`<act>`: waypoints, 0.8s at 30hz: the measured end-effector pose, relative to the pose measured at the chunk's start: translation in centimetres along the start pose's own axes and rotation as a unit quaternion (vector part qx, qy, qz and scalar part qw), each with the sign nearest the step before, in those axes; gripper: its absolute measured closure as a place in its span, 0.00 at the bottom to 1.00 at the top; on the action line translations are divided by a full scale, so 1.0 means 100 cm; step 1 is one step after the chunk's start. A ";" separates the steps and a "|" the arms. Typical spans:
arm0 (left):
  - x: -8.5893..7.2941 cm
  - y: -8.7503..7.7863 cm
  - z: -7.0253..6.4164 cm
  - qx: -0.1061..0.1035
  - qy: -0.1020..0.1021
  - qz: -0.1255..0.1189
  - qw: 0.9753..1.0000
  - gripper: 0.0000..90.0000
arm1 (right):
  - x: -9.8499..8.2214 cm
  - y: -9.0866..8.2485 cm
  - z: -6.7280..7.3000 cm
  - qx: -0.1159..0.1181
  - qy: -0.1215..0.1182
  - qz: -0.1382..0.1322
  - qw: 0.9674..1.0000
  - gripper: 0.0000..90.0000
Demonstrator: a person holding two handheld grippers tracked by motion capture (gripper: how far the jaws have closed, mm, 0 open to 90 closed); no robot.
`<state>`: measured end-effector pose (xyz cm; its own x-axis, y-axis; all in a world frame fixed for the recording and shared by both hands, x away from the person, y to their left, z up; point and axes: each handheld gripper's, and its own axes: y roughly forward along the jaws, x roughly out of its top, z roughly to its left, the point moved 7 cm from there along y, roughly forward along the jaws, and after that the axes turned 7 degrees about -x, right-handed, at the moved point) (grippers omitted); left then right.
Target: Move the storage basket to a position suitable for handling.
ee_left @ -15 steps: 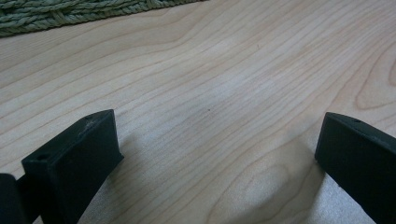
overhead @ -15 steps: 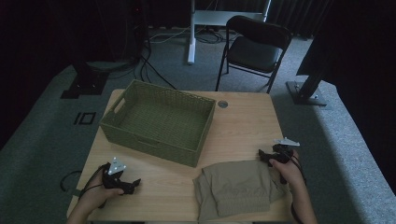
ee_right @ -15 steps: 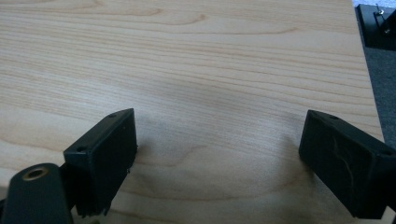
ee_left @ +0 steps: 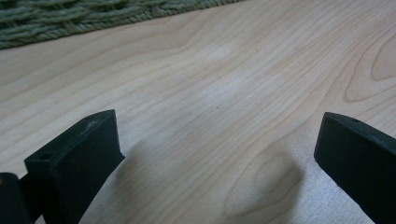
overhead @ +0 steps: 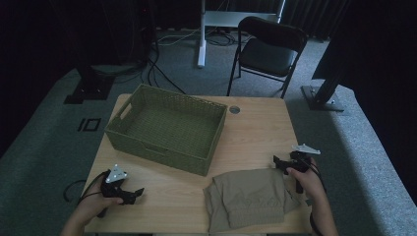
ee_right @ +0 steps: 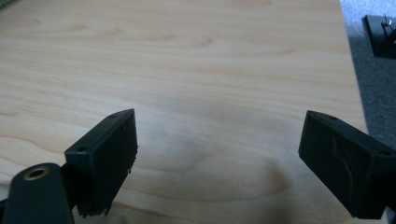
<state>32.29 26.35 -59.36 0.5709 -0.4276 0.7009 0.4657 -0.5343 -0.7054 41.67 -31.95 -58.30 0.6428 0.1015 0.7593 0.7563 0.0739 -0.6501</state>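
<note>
On the wooden surface [overhead: 260, 132], the left tongs [overhead: 136, 193] rest wide apart and empty before the green woven basket [overhead: 167, 128], while the right tongs [overhead: 278, 162], likewise wide, hover beside the folded khaki garment [overhead: 248, 199].

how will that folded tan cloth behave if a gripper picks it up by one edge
The folded tan cloth looks soft and creased, so it will likely droop and unfold. It seems light, lying flat on the table, and would probably drag and bunch if pushed.

Garment [overhead: 248, 199] hem (cut by frame edge)
</note>
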 end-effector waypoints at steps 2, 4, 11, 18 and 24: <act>0.002 -0.002 0.004 0.000 -0.004 -0.005 1.000 0.01 | 0.006 -0.005 0.003 0.002 -0.005 -0.008 1.000 0.13; 0.004 -0.005 0.009 0.003 -0.007 -0.010 1.000 0.01 | 0.013 -0.010 0.007 0.006 -0.007 -0.017 1.000 0.13; 0.011 -0.015 0.023 0.014 -0.008 -0.017 1.000 0.01 | 0.030 -0.023 0.023 0.024 -0.020 -0.034 0.999 0.13; 0.019 -0.025 0.038 0.023 -0.025 -0.025 0.999 0.01 | 0.042 -0.034 0.044 0.050 -0.017 -0.051 0.997 0.13; 0.030 -0.035 0.050 0.031 -0.032 -0.043 0.998 0.01 | 0.050 -0.045 0.065 0.070 -0.028 -0.067 0.995 0.13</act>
<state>35.71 30.62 -55.30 0.5683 -0.3332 0.7523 0.5545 -0.5204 -0.6494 40.69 -25.30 -51.72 0.5261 0.1352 0.8396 0.8080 0.2286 -0.5430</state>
